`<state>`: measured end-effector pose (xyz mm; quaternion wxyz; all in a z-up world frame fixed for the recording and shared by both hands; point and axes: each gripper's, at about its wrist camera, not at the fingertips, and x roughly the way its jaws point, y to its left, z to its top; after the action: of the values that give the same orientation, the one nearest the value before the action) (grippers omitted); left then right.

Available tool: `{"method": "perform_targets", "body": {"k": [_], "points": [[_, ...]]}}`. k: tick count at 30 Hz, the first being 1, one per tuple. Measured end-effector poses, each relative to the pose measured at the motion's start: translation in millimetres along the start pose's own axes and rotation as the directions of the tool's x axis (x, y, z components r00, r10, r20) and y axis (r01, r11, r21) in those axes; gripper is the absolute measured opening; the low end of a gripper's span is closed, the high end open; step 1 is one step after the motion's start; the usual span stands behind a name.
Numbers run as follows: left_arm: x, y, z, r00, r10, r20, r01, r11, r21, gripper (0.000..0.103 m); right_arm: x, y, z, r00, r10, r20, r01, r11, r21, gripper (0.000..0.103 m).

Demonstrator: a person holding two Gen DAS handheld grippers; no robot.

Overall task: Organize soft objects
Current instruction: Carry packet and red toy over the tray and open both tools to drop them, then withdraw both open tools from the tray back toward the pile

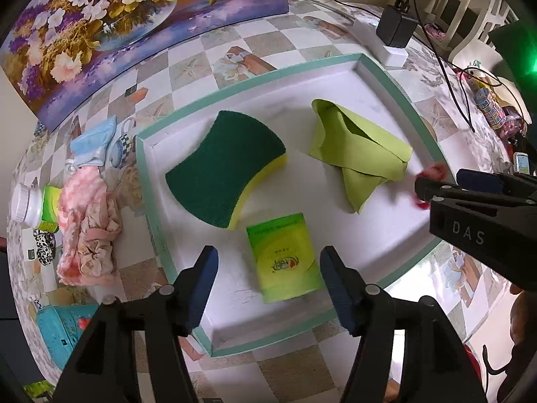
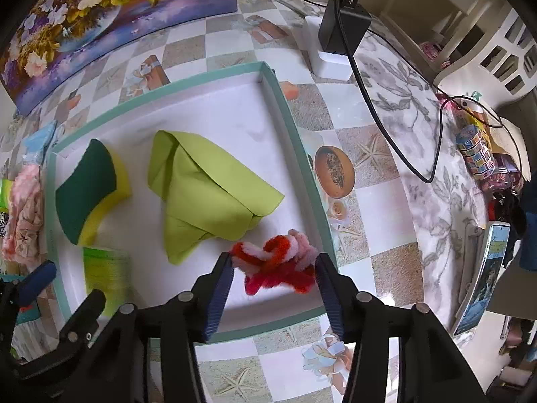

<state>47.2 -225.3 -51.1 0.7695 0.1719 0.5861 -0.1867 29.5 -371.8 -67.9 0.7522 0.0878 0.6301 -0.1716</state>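
A shallow white tray with a teal rim (image 1: pixel 396 90) (image 2: pixel 292 117) holds a green-and-yellow sponge (image 1: pixel 225 168) (image 2: pixel 87 188), a folded lime cloth (image 1: pixel 359 151) (image 2: pixel 208 194) and a green tissue pack (image 1: pixel 283 257) (image 2: pixel 104 275). My left gripper (image 1: pixel 268 285) is open and empty, just above the tissue pack. My right gripper (image 2: pixel 273 278) (image 1: pixel 436 188) has its jaws around a red, orange and pink fuzzy bundle (image 2: pixel 278 262) (image 1: pixel 434 171) at the tray's right side; the pads (image 2: pixel 221 285) touch its edges.
A pink floral cloth (image 1: pixel 89 228) (image 2: pixel 23 215), a light blue cloth (image 1: pixel 92 141) and a white-capped jar (image 1: pixel 30 205) lie left of the tray. A power strip with a black adapter (image 1: pixel 396 30) (image 2: pixel 342 27) and cables sits behind it. A phone (image 2: pixel 483 268) lies at the right.
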Motion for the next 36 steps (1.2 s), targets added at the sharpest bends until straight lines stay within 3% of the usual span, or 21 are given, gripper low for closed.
{"method": "perform_targets", "body": {"k": [5, 8, 12, 15, 21, 26, 31, 36], "points": [[-7.1, 6.8, 2.3, 1.000, -0.004, 0.023, 0.005, 1.000, -0.026, 0.066, -8.4, 0.3, 2.6, 0.999, 0.019, 0.027, -0.019, 1.000, -0.002, 0.062], [-14.8, 15.3, 4.4, 0.998, -0.011, 0.055, 0.014, 0.998, -0.061, 0.080, -23.5, 2.2, 3.1, 0.997, 0.041, 0.073, -0.041, 0.999, 0.002, 0.067], [-24.5, 32.1, 6.3, 0.994, -0.016, 0.104, 0.029, 0.992, -0.121, 0.084, -44.4, 3.6, 5.1, 0.988, 0.057, 0.140, -0.058, 0.998, 0.006, 0.077], [-31.3, 50.6, 6.2, 0.988, -0.008, 0.153, 0.037, 0.981, -0.189, 0.100, -59.6, 6.8, 7.4, 0.980, 0.047, 0.192, -0.048, 0.999, 0.000, 0.088], [-43.1, 88.2, 3.4, 0.976, 0.011, 0.216, 0.054, 0.955, -0.293, 0.102, -69.4, 12.5, 12.0, 0.972, 0.050, 0.231, -0.049, 0.999, -0.007, 0.090], [-55.2, 126.6, -4.2, 0.960, 0.043, 0.276, 0.071, 0.918, -0.390, 0.102, -74.1, 25.1, 10.7, 0.967, 0.067, 0.247, -0.062, 0.998, -0.026, 0.090], [-66.4, 164.0, -15.3, 0.949, 0.117, 0.292, 0.033, 0.886, -0.463, 0.102, -80.6, 44.0, 8.9, 0.959, 0.114, 0.260, -0.103, 0.993, -0.055, 0.090], [-72.2, 209.9, -33.7, 0.940, 0.224, 0.259, -0.039, 0.821, -0.569, 0.102, -89.7, 64.9, 7.0, 0.949, 0.148, 0.278, -0.128, 0.988, -0.091, 0.090]]}}
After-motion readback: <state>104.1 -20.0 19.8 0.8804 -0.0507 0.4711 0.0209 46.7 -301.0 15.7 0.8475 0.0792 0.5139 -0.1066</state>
